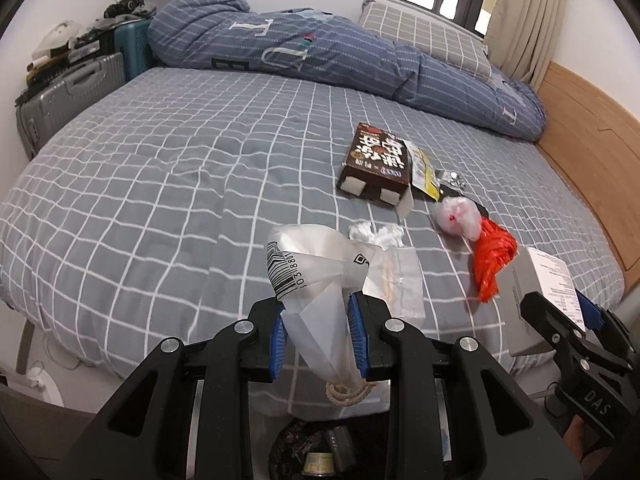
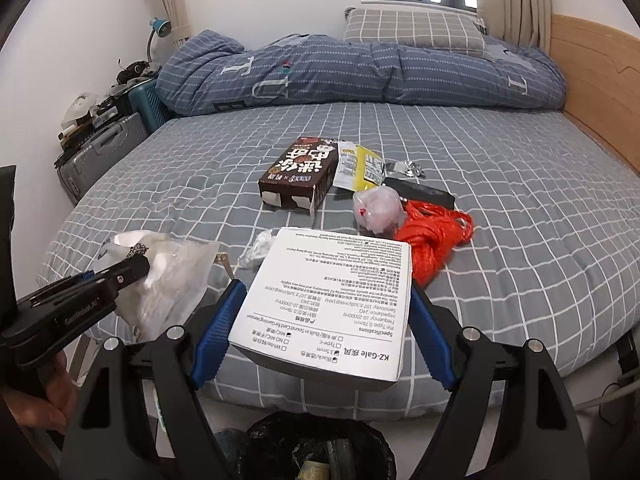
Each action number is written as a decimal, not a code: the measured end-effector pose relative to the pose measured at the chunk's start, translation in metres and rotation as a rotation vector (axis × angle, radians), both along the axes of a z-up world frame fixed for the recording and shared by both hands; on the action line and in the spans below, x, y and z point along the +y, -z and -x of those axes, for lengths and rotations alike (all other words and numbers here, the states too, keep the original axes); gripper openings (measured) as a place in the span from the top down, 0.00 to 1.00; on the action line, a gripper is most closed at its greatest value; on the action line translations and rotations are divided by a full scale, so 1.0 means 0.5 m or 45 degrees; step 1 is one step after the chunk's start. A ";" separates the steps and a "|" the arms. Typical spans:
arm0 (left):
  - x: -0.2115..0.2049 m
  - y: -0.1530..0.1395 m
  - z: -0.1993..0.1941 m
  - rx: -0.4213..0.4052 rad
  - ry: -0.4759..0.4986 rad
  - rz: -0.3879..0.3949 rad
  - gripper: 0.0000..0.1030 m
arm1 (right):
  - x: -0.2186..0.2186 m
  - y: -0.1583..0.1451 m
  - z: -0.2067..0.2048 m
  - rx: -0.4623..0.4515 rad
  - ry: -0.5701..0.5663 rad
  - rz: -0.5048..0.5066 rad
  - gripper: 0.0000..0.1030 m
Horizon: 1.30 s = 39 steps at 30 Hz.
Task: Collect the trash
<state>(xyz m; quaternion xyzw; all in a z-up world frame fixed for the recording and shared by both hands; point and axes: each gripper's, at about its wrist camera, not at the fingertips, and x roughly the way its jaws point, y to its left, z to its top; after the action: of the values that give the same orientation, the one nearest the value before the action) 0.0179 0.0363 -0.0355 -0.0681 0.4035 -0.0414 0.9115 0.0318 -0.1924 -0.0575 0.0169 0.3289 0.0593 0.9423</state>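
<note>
My left gripper [image 1: 318,300] is shut on a translucent plastic bag with a barcode [image 1: 308,264], held above the bed's near edge; from the right wrist it shows at the left [image 2: 136,264]. My right gripper [image 2: 322,292] is shut on a white box with printed text [image 2: 324,304], also seen at the right of the left wrist view [image 1: 536,292]. On the bed lie a brown snack box [image 2: 296,176], a yellow-white wrapper [image 2: 360,166], a crumpled clear bag [image 2: 378,208], an orange plastic bag [image 2: 432,236] and white crumpled wrap [image 1: 376,234]. A black-lined bin [image 2: 320,448] stands below both grippers.
The bed [image 1: 160,168] has a grey checked sheet, a rolled blue duvet [image 1: 320,52] and a pillow [image 2: 412,28] at the far side. A wooden headboard [image 2: 592,80] runs along the right. Suitcases [image 1: 68,96] and clutter stand at the left wall.
</note>
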 end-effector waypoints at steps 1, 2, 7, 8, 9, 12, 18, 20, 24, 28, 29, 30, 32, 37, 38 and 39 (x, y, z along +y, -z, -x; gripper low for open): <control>-0.001 0.002 0.008 0.003 0.001 0.001 0.75 | -0.001 0.002 0.003 0.002 0.000 0.004 0.26; -0.002 0.004 0.015 0.005 0.001 0.003 0.75 | -0.002 0.003 0.007 0.002 0.000 0.007 0.26; -0.009 0.012 0.050 0.015 0.006 -0.003 0.75 | -0.006 0.011 0.032 -0.001 -0.003 0.028 0.26; -0.010 0.015 0.059 0.018 0.007 0.000 0.75 | -0.008 0.014 0.039 0.002 -0.004 0.030 0.26; -0.011 0.016 0.064 0.020 0.007 -0.001 0.75 | -0.011 0.016 0.044 0.003 -0.003 0.032 0.26; -0.018 0.021 0.086 0.023 0.011 -0.005 0.75 | -0.018 0.022 0.064 0.010 -0.005 0.038 0.26; -0.030 0.029 0.133 0.036 0.019 0.002 0.75 | -0.034 0.022 0.104 0.006 0.002 0.027 0.26; -0.032 0.031 0.148 0.043 0.018 0.007 0.75 | -0.038 0.022 0.118 0.005 0.000 0.027 0.26; -0.038 0.035 0.185 0.058 0.022 0.015 0.75 | -0.043 0.022 0.149 0.004 0.001 0.028 0.26; -0.045 0.036 0.219 0.073 0.026 0.001 0.75 | -0.044 0.021 0.175 0.014 0.002 0.030 0.26; -0.047 0.036 0.224 0.080 0.025 -0.010 0.75 | -0.043 0.020 0.180 0.018 0.001 0.031 0.26; -0.050 0.034 0.233 0.088 0.028 -0.021 0.75 | -0.042 0.018 0.189 0.020 0.000 0.029 0.26; -0.054 0.026 0.249 0.088 0.036 -0.032 0.75 | -0.040 0.012 0.202 0.022 -0.005 0.029 0.26; -0.040 0.005 0.270 0.086 0.010 -0.028 0.75 | -0.029 -0.013 0.232 0.000 -0.021 0.042 0.26; -0.037 0.001 0.274 0.090 0.005 -0.026 0.75 | -0.029 -0.015 0.236 -0.001 -0.022 0.045 0.26; -0.036 0.001 0.276 0.094 0.004 -0.025 0.75 | -0.029 -0.014 0.240 0.002 -0.018 0.044 0.26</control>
<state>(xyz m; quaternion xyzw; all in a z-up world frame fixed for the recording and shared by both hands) -0.1200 0.0184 -0.0362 -0.0599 0.4374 -0.0361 0.8965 -0.0881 -0.2070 -0.0505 -0.0018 0.3307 0.0604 0.9418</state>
